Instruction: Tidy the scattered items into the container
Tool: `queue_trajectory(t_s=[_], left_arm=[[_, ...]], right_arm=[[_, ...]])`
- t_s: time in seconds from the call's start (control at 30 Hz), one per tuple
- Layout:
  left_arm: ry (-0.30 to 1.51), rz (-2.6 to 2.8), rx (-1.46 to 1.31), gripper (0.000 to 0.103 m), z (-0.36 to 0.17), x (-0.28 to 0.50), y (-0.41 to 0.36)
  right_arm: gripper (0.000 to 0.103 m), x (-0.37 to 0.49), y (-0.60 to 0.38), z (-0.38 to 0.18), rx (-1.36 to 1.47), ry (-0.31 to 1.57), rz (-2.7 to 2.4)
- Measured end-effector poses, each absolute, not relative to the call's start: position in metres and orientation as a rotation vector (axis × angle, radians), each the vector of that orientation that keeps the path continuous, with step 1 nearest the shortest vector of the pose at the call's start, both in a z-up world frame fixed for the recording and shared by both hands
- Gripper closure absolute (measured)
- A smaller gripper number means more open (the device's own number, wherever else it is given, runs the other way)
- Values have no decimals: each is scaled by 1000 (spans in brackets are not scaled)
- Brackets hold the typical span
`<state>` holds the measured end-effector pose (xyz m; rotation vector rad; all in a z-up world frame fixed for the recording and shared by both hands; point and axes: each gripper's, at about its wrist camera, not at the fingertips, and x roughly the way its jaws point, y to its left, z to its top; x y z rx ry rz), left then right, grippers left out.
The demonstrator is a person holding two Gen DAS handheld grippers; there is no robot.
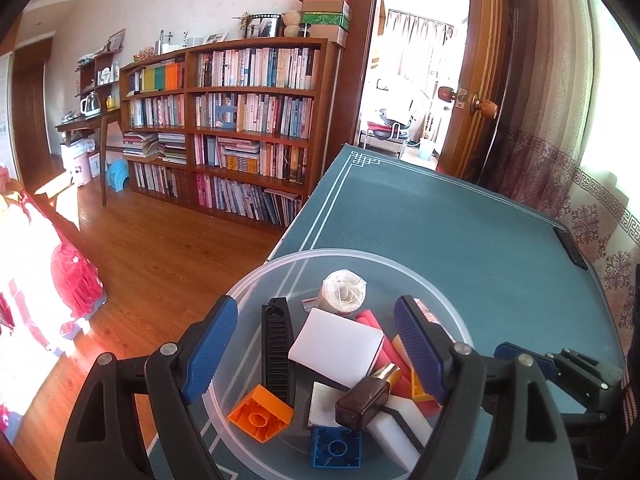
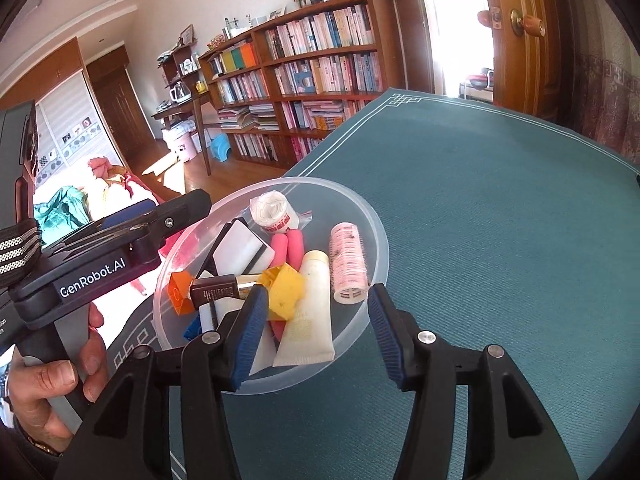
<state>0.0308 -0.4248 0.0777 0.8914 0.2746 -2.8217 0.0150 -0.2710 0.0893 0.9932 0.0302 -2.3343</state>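
So both our grippers were hanging over the clear plastic bowl (image 1: 256, 276) on the teal table mat (image 1: 460, 240), and neither one had anything in it.

Our left gripper (image 1: 316, 348) had its jaws spread wide with nothing between the pads. Between the jaws sat a white pad (image 1: 336, 346), with a black comb (image 1: 277, 356) just inside the left jaw, standing on its edge. Beyond the jaw tips was a roll of white gauze (image 1: 345, 287). Closer in toward the gripper base we had an orange brick (image 1: 261, 414), a blue brick (image 1: 335, 447), and a small brown bottle (image 1: 366, 396) with a gold cap lying tilted over the white stuff. Pink pieces poked out right beside the right jaw, partly hidden behind it.

Our right gripper (image 2: 316, 334) was wide apart too, empty, hovering at the near rim of the bowl (image 2: 374, 216). Between its jaws lay a cream tube (image 2: 308, 320), and just past the right jaw tip a pink hair roller (image 2: 348, 266) lay inside the rim. A yellow block (image 2: 285, 288) sat right at the left jaw tip, with pink foam pieces (image 2: 286, 250) beyond it. The gauze roll (image 2: 272, 210) was at the far side of the bowl.

Off to the left of the right jaws we could see the other gripper's body over the bowl's edge, with a hand (image 2: 52, 388) wrapped around its handle. The table mat around the bowl looked bare from both cameras, apart from a dark flat thing (image 1: 570, 246) at the far right edge that we couldn't make out.
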Motion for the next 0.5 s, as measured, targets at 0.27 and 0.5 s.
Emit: queue_trajectory(t_s=[0.27,0.5], left_arm=[[244,-2787,821,18,90,41,-422],[199,-2765,820,18,93,49,-405]], right_arm=[[34,30,-259,106,898,77,-2415],[25,36,-244,109,881,62,-2445]])
